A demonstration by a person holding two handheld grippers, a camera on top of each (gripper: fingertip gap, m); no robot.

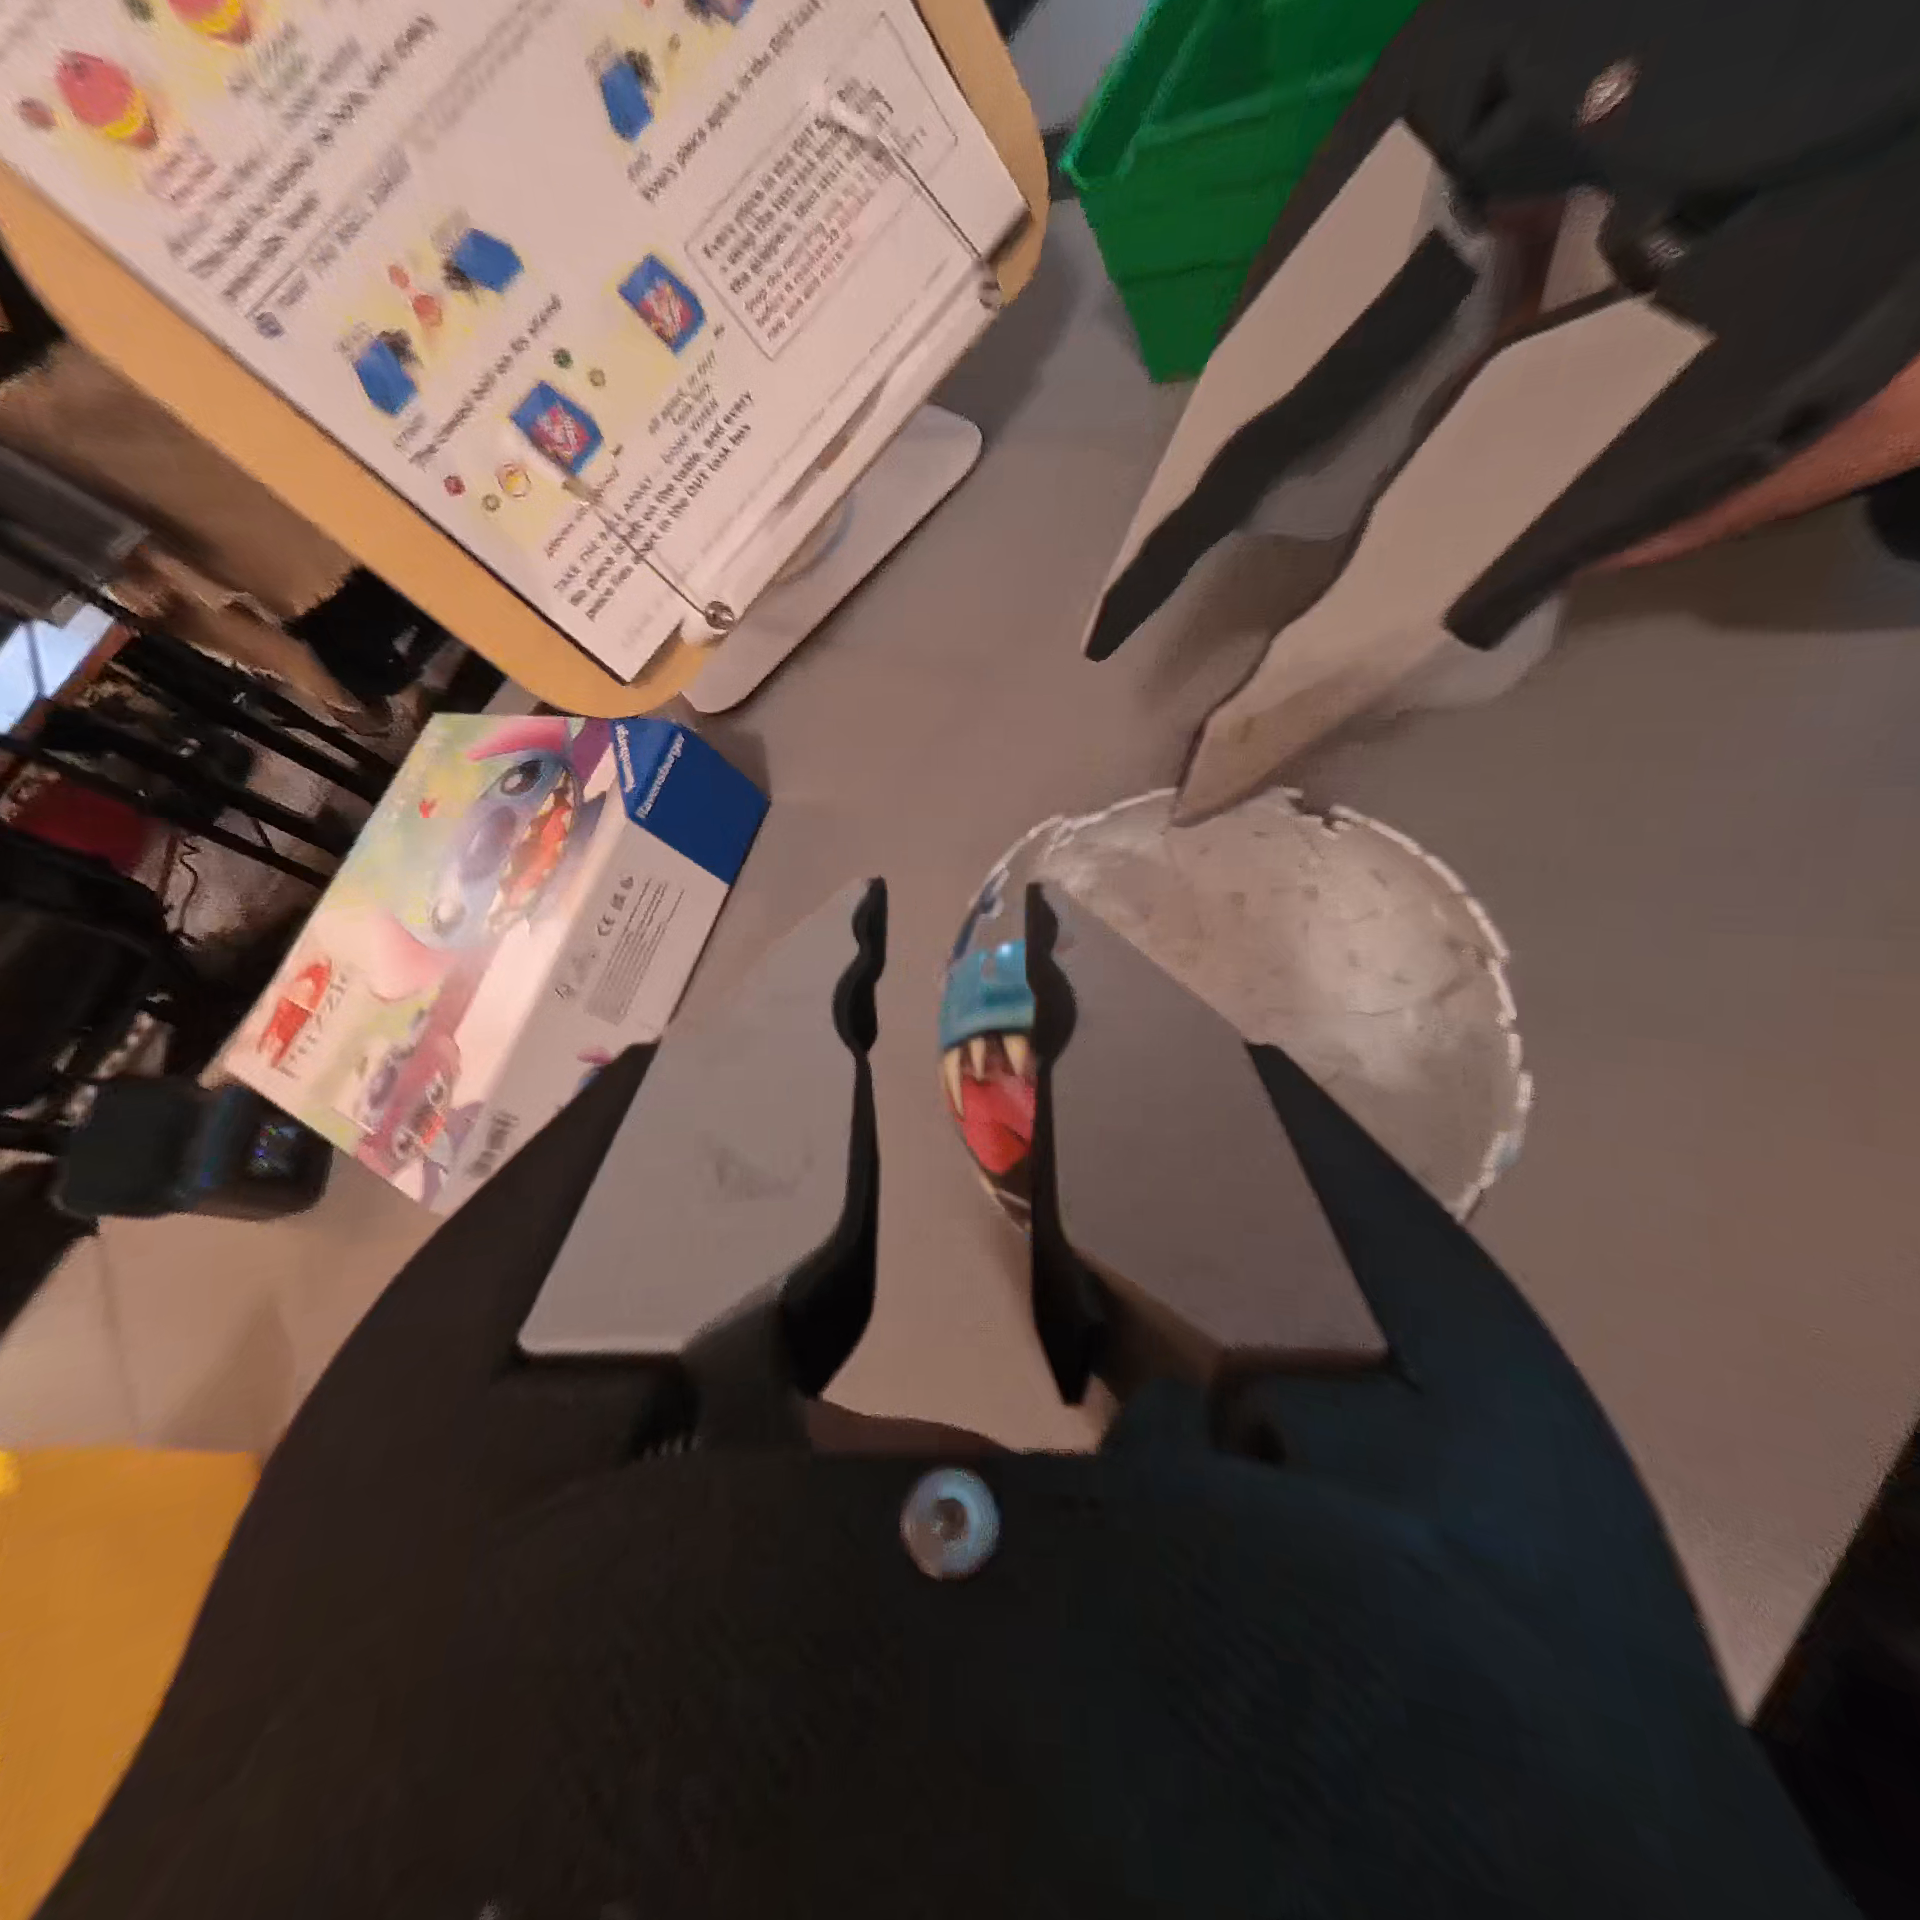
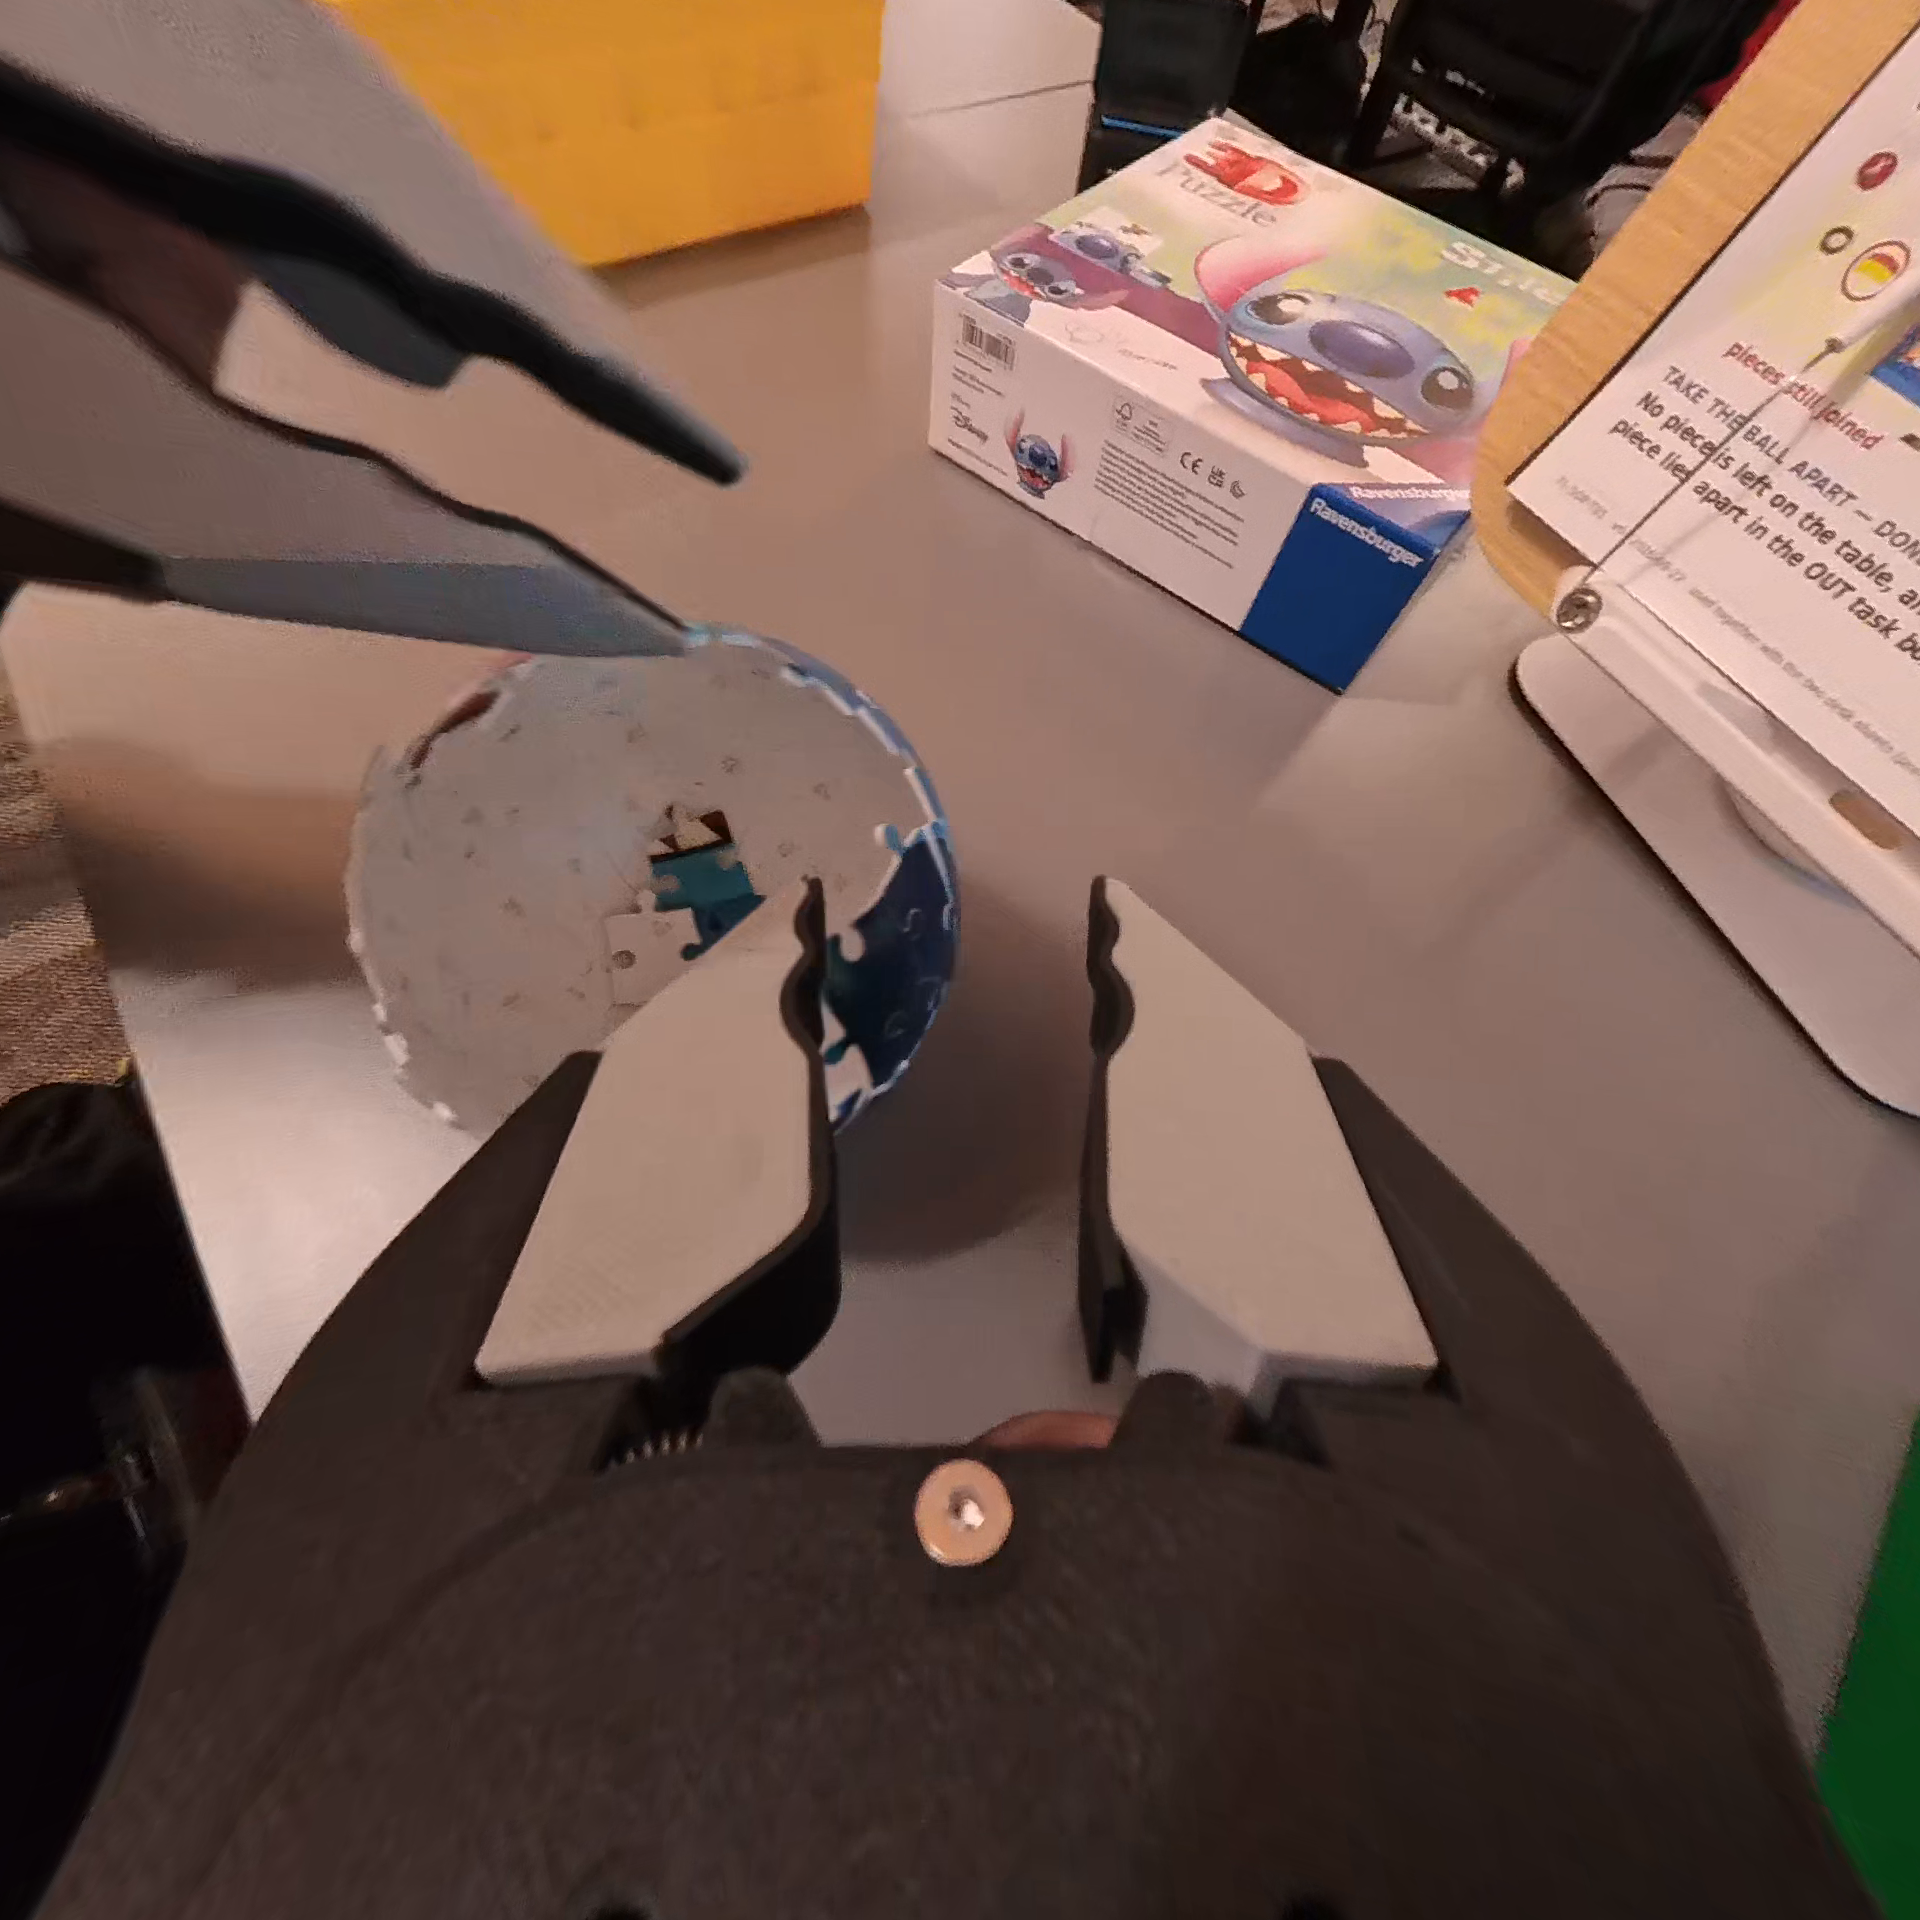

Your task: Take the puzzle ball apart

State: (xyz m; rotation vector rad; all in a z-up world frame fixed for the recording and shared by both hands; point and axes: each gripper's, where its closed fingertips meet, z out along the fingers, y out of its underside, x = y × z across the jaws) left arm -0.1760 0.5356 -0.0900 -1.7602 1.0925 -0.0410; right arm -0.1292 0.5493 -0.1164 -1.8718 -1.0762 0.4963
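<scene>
Right wrist view: puzzle box (image 2: 1226, 416) beyond half-ball (image 2: 582, 883).

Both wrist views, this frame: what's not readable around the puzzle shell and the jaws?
- Left wrist view: the puzzle ball shell near wall is covered by the left gripper finger; contact with the rim cannot be told.
- Right wrist view: the right gripper finger covers the shell's lower edge.
- Loose pieces inside the shell: count unclear.
- Puzzle box: blurred, partly behind the finger.
</scene>
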